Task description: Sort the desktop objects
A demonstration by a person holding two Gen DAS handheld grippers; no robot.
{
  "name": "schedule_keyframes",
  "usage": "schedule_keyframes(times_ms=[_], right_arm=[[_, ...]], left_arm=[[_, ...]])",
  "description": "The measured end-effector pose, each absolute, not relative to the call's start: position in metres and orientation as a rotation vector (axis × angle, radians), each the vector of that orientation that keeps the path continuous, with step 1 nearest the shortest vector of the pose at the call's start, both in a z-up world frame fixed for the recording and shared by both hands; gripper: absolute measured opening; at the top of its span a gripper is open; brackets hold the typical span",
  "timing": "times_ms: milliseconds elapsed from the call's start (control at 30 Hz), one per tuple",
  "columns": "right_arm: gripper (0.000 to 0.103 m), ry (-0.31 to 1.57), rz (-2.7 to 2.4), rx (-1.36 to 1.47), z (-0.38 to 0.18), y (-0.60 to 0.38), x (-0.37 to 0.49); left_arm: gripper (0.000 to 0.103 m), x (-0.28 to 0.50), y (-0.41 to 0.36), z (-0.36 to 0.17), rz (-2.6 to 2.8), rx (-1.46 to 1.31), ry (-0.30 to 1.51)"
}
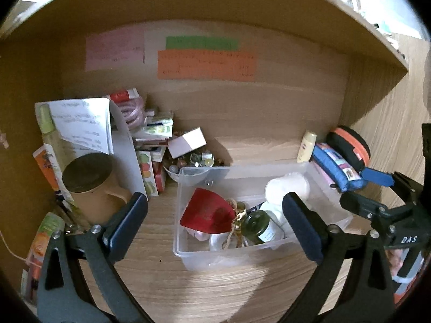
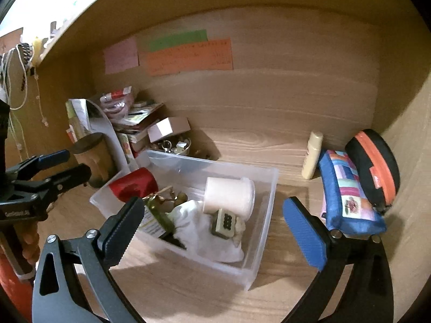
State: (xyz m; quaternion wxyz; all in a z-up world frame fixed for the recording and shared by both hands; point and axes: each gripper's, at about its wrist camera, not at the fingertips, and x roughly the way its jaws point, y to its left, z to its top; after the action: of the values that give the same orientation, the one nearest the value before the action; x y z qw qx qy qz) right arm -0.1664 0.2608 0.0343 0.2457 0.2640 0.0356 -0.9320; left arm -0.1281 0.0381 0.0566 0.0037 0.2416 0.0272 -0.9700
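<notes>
A clear plastic bin (image 1: 317,243) (image 2: 262,238) stands on the wooden desk inside an alcove. It holds a red pouch (image 1: 207,211) (image 2: 134,184), a white cup (image 1: 288,187) (image 2: 229,195), a green bottle (image 1: 257,223), white cloth (image 2: 212,242) and small trinkets. My left gripper (image 1: 215,226) is open and empty, hovering just in front of the bin. My right gripper (image 2: 212,231) is open and empty, above the bin's near side. Each gripper shows at the edge of the other's view.
A blue patchwork pencil case (image 1: 336,168) (image 2: 347,196), a black-and-orange zip case (image 1: 350,145) (image 2: 374,161) and a cream tube (image 1: 307,146) (image 2: 312,154) lie right of the bin. Left are a brown lidded mug (image 1: 91,188), papers, boxes and a bowl of marbles (image 1: 188,161). Alcove walls enclose all.
</notes>
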Motion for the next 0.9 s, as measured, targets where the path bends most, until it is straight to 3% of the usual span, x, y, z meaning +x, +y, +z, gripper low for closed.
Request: schedule_keyframes(times_ms=[900], right_arm=[[0.103, 0.085, -2.691, 0.681, 0.038, 0.273, -0.108]], left_arm=[[0.101, -0.089, 0.059, 0.041, -3.068, 0.753, 0.095]])
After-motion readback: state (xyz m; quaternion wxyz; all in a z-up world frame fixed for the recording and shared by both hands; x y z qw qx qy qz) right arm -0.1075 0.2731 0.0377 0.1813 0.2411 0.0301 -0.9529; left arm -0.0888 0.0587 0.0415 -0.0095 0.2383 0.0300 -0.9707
